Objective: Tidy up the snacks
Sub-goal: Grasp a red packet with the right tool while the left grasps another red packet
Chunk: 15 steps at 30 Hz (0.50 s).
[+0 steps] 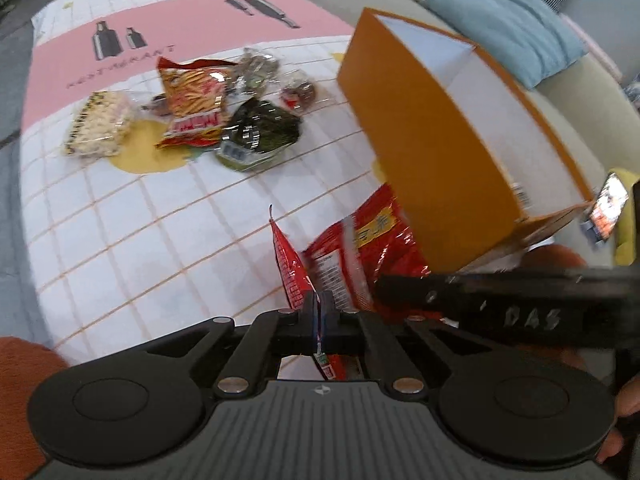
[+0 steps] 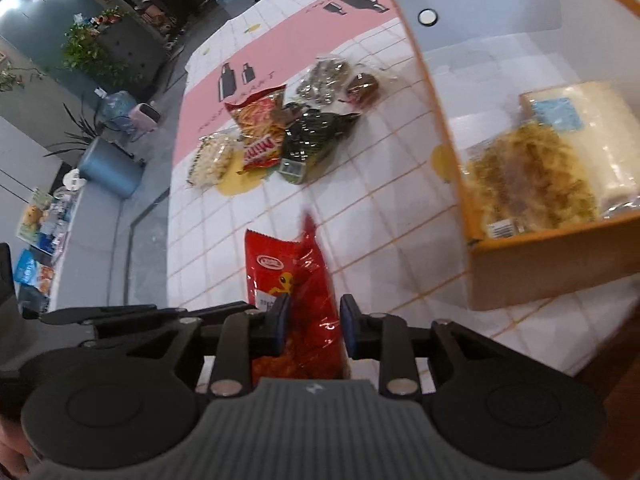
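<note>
Looking across the worktop (image 1: 120, 216), with its white grid cloth filling most of both views, I see the orange box (image 1: 420, 152) at the right of the left wrist frame, open side up, already holding a pale packet and a bag of twisted yellow snacks (image 2: 532, 176) in the right wrist frame. A heap of loose snacks (image 1: 192, 116) sits well apart in the upper left. The red snack bag (image 2: 304, 280) is nearest, at lower centre. My left gripper (image 1: 319, 320) has its fingers pinched tight on the bag's thin sealed edge. My right gripper (image 2: 313, 326) has its fingers narrow, flanking the bag's body; I cannot tell whether the pads press it. To do this well, I judge I should lift by the seam, keep the bag from swinging, clear the box's near wall, then lower it beside the yellow snacks.
</note>
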Tool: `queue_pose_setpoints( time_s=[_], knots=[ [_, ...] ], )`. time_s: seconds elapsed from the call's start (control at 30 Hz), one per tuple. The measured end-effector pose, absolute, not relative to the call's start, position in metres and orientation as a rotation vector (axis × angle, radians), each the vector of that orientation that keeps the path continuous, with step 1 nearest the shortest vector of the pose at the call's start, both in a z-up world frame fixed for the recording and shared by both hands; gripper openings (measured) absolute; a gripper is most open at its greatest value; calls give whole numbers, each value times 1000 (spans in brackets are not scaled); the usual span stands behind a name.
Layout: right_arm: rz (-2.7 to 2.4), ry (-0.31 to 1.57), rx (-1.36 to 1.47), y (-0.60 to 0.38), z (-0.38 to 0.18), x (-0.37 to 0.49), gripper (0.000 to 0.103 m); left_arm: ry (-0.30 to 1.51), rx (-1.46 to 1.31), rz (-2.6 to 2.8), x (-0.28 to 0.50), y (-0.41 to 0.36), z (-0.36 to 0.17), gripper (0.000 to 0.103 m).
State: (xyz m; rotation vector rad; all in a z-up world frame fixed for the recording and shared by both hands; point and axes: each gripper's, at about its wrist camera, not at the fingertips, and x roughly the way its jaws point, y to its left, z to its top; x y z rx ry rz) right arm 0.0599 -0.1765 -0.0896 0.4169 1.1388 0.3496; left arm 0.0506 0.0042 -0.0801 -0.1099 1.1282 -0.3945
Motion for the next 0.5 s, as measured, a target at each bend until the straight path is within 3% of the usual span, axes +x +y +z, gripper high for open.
queue_pose_setpoints(
  time_s=[0.5],
  knots=[
    [342, 1171, 451, -197, -109, 56, 35, 1194, -343, -411, 68, -1, -95, 3]
  ],
)
